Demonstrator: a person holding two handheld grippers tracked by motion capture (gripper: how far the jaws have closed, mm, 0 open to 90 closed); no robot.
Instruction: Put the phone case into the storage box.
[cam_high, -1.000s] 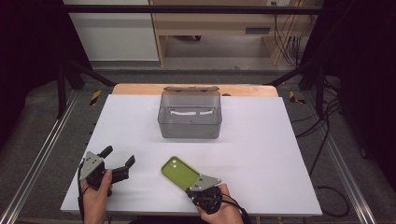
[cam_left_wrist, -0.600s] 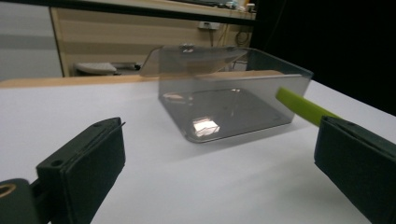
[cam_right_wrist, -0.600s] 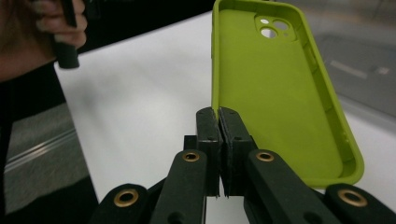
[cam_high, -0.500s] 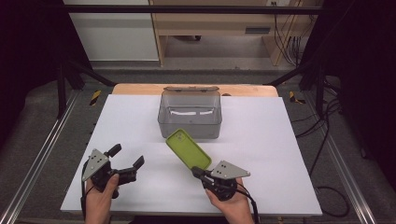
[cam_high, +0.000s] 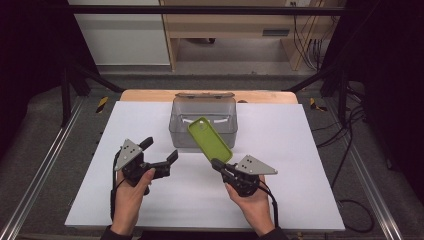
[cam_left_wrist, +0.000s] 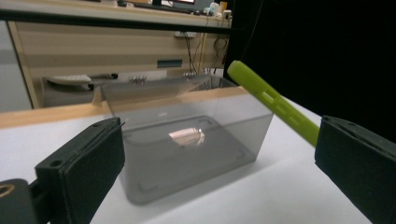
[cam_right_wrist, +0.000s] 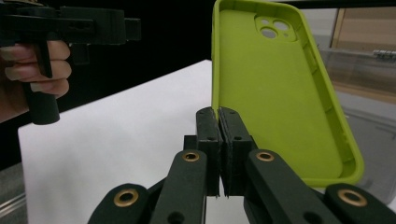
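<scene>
1. Overhead, the high view lays out the white table (cam_high: 310, 165) whole, with a smoky clear plastic box (cam_high: 202, 122) standing toward its far edge and a person's two hands coming in from the near side.
2. Seen through the left gripper view, that same box (cam_left_wrist: 187, 140) sits low and near – grey see-through walls, open top, a pale glint on its floor – detail the high view is too distant to give.
3. Next in size is the green phone case (cam_high: 210, 140): from above it tilts up and away from the right gripper (cam_high: 220, 164), its far end in front of the box's near wall, off the table.
4. Only the right gripper view shows the case's (cam_right_wrist: 280, 88) hollow inside – lime green, matte, raised rim all round, camera cut-out with round holes at the top corner.
5. From the left gripper view the case (cam_left_wrist: 273, 102) is a thin green edge with button slots, slanting past the box's right side.
6. Right gripper (cam_right_wrist: 219, 116): jaws pressed together on the case's lower edge, holding it.
7. Left gripper (cam_high: 160, 152): jaws spread wide with nothing between them – it is held above the table left of the case.
</scene>
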